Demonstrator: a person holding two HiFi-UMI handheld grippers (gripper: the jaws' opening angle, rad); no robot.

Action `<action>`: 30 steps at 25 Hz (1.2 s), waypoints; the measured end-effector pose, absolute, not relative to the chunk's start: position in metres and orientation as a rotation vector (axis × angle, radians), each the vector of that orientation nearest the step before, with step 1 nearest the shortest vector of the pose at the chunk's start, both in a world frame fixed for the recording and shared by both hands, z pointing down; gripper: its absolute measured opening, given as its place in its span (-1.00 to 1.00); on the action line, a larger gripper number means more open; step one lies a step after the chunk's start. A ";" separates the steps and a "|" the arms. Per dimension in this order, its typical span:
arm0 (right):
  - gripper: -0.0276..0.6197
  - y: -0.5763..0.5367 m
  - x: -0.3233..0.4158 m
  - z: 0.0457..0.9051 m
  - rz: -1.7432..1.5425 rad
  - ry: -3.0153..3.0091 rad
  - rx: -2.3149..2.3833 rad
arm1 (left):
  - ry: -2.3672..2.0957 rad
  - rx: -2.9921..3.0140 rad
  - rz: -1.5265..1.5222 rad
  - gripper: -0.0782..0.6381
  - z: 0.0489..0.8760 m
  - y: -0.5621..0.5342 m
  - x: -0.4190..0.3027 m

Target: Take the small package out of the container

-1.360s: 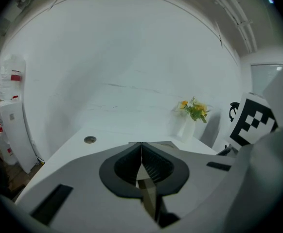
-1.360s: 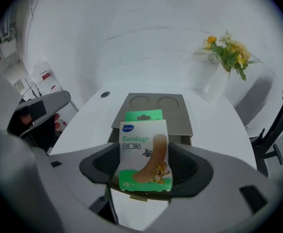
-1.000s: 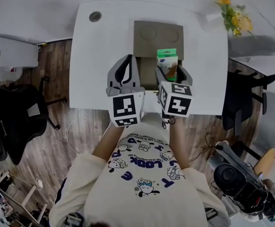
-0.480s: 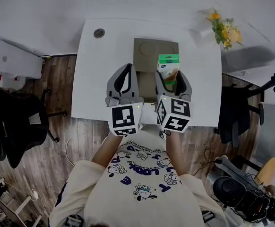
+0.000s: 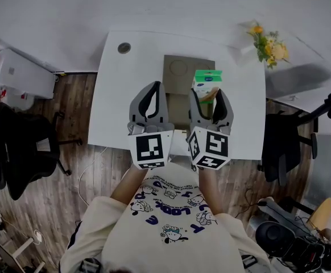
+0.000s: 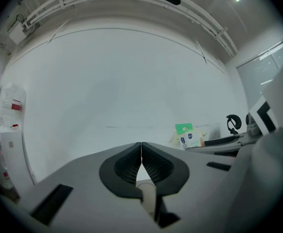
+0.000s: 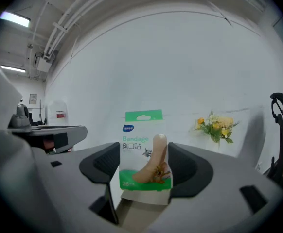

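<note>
Head view: right gripper (image 5: 210, 95) over container (image 5: 178, 69), clamped on small package (image 5: 206, 82); left gripper (image 5: 153, 89) alongside, jaws together.

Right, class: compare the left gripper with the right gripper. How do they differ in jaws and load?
The left gripper has its jaws shut together on nothing; the right gripper has its jaws clamped on the bandage package. In the head view, the left gripper sits beside the cardboard box, while the right gripper is over it. Both are grey and point forward, side by side.
</note>
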State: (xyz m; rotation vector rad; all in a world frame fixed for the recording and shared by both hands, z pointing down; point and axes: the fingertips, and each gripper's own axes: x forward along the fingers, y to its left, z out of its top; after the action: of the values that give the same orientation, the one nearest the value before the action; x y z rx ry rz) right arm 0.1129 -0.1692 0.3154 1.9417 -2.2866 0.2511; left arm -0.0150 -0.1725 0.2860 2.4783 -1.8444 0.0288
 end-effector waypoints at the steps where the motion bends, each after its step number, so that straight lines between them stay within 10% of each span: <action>1: -0.01 -0.168 0.113 0.313 0.240 -2.292 1.947 | -1.845 2.482 0.023 -0.74 0.284 -0.172 -0.015; 30: -0.01 -0.147 0.115 0.290 0.029 -2.322 2.115 | -1.875 2.522 -0.007 -0.74 0.270 -0.154 -0.013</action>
State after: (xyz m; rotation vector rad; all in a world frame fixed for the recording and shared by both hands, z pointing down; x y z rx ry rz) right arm 0.1149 -0.1468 0.2896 2.1147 -2.3217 0.0286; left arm -0.0131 -0.1542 0.2702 2.5224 -1.8754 -0.0072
